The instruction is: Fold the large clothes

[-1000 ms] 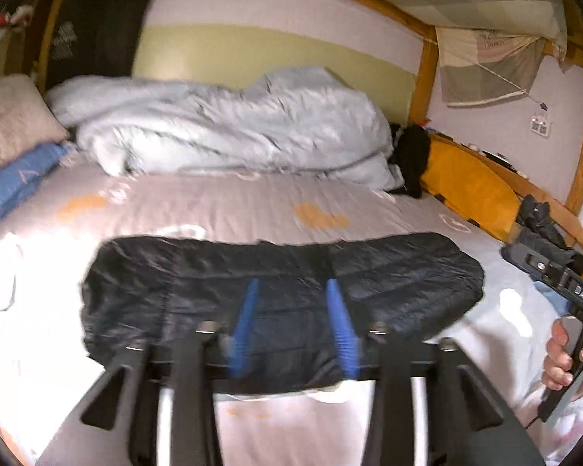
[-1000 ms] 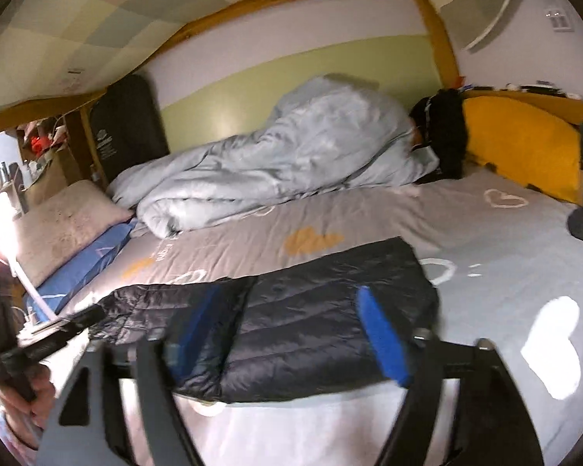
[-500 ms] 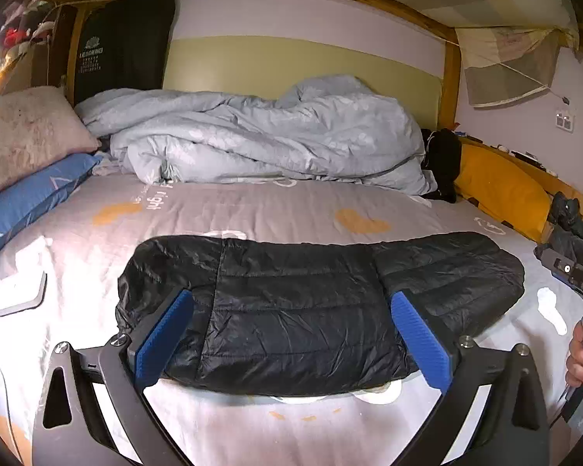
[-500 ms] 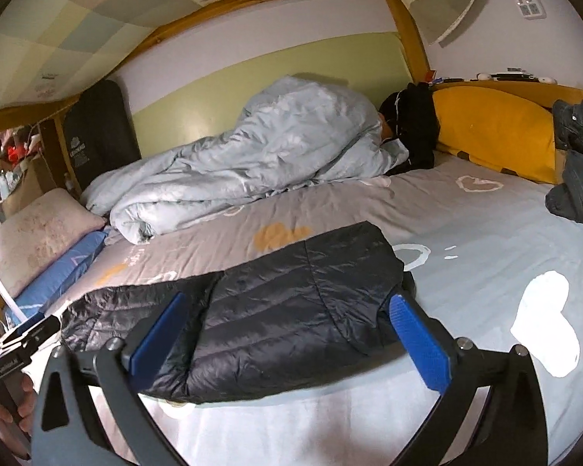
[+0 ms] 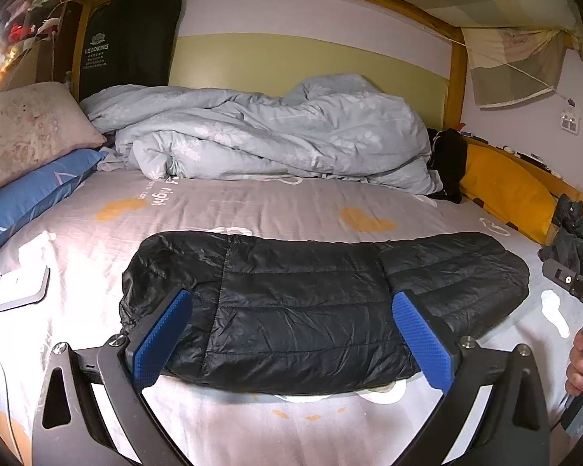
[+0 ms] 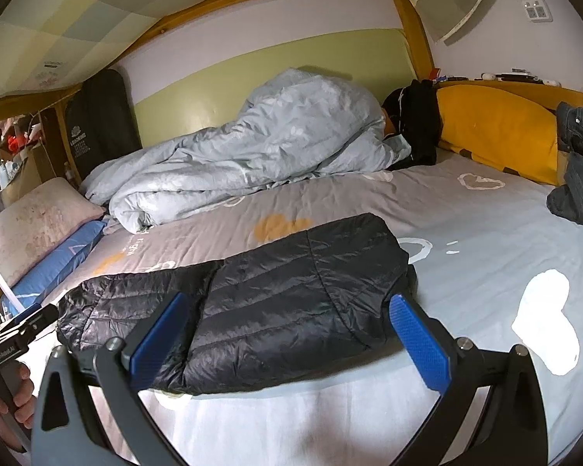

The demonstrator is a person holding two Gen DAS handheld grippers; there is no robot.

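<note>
Jacket [image 5: 315, 306] lies folded near the bed sheet's [image 5: 252, 209] front edge; left gripper [image 5: 291, 334] and right gripper [image 6: 287, 334] gape wide, holding nothing.

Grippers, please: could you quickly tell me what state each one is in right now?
Left gripper: open, holding nothing, above the black puffer jacket.
Right gripper: open, holding nothing, above the same jacket.

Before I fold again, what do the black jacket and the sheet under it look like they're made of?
Black jacket: likely thin nylon or polyester shell with padded fill; slight sheen, stitched quilt lines, fine crinkles. Sheet: looks like matte woven cotton or a blend, grey with printed hearts and soft wrinkles; exact fibre can't be told.
</note>
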